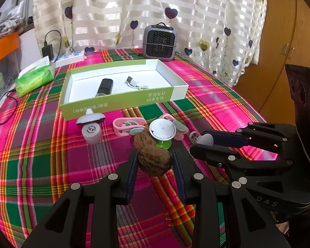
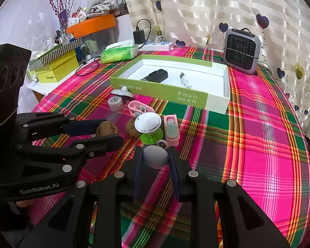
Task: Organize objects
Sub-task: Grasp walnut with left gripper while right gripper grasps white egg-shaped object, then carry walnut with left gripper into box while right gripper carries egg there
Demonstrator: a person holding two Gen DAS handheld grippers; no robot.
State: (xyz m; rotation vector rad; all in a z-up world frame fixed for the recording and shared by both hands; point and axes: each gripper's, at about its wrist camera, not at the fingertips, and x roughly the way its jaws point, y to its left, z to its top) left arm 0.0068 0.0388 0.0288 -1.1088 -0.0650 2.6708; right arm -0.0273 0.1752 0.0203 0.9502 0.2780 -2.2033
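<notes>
Left gripper (image 1: 155,161): I have it clamped on a brown wrinkled walnut (image 1: 155,162).
Right gripper (image 2: 156,159): I hold a smooth pale grey egg-shaped ball (image 2: 156,156) between its pads.
Destination: I judge it the open green-and-white cardboard box (image 1: 105,105), at twelve o'clock.
Risk: both round pieces could roll out if my squeeze slackens.
Clutter: a second walnut (image 1: 143,141) and a white disc (image 1: 162,129) sit just ahead; I could knock them.

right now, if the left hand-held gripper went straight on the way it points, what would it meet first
Probably the second walnut, lying right beyond the walnut that the left hand-held gripper holds. Behind that sits the white disc on its green base. Depth is hard to judge through the fisheye.
</notes>
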